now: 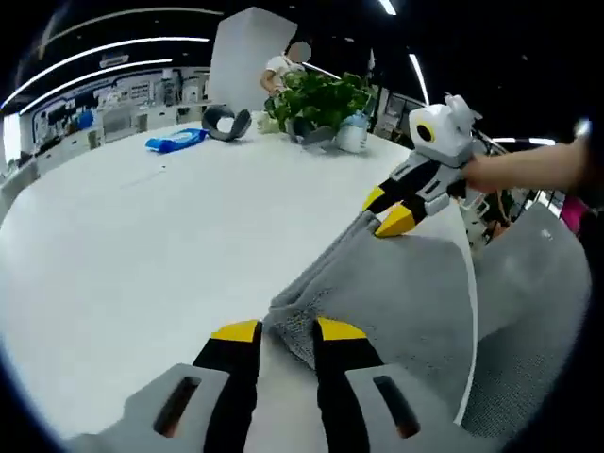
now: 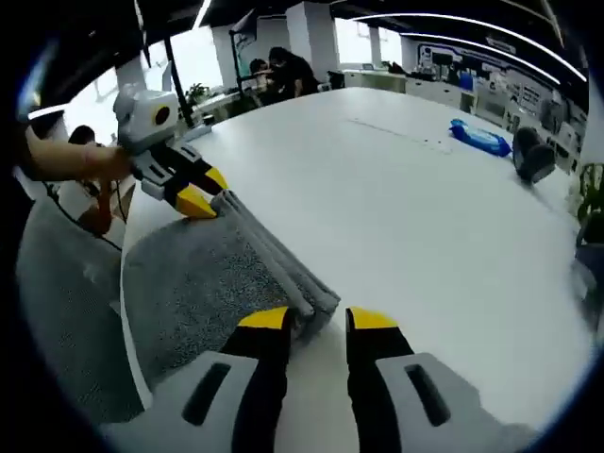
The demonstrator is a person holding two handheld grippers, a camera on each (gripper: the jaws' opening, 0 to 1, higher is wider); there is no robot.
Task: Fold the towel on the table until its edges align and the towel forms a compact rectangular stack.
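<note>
- One grey towel (image 1: 396, 283) on the white table (image 1: 142, 245), folded edge bunched (a thick ridge) between two claws
- Left claw (image 1: 288, 330) and right claw (image 2: 319, 319): each parted, touching its towel corner

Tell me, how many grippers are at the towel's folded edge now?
2. The left gripper is at one end of the grey towel fold, on the white table. The right gripper is at the other end.
</note>
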